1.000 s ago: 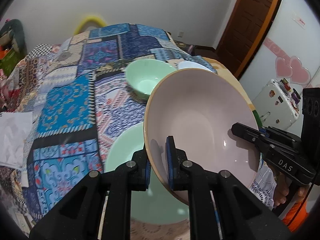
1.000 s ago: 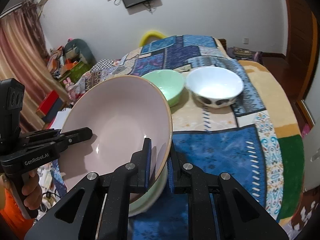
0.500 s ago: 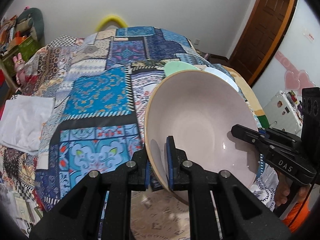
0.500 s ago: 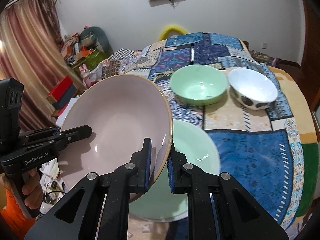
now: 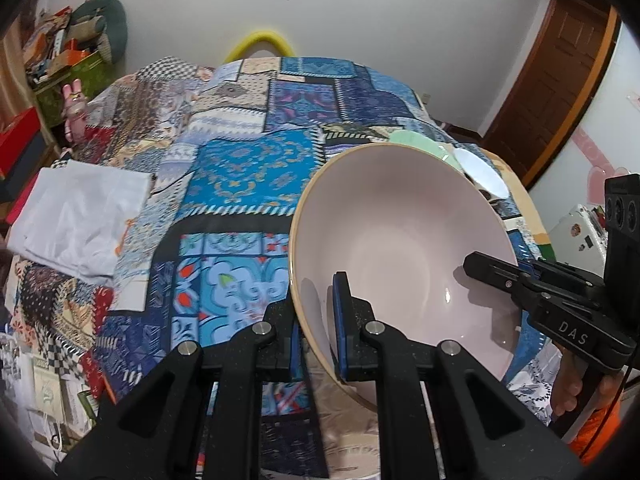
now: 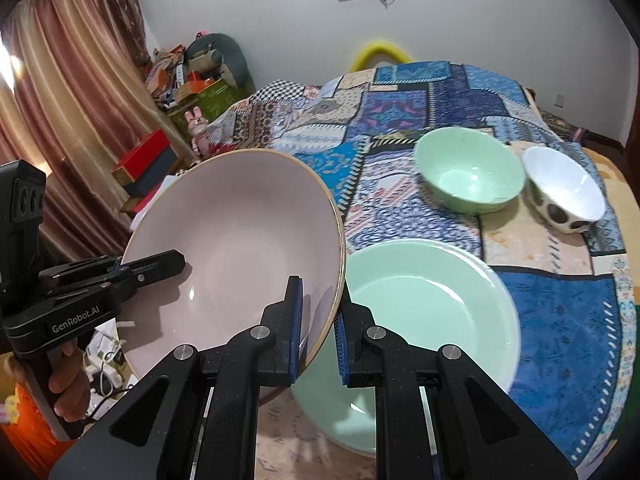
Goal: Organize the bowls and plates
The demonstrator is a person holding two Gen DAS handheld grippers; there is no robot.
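The left tongs (image 5: 316, 328) are clamped on the near rim of a large pink bowl (image 5: 400, 240), one pad inside and one outside the wall. The right tongs (image 6: 320, 328) pinch the opposite rim of the same bowl (image 6: 236, 240), so it hangs tilted between both, clear of the patterned bedspread (image 6: 560, 320). In the right wrist view a pale green plate (image 6: 432, 312) lies on the bed at about 3 o'clock from the bowl, partly under its rim. Beyond it, toward 1 o'clock, a green bowl (image 6: 468, 176) and a white bowl with dark spots (image 6: 568, 192) stand just beside each other. A folded white cloth (image 5: 76, 216) lies at 9 o'clock in the left wrist view.
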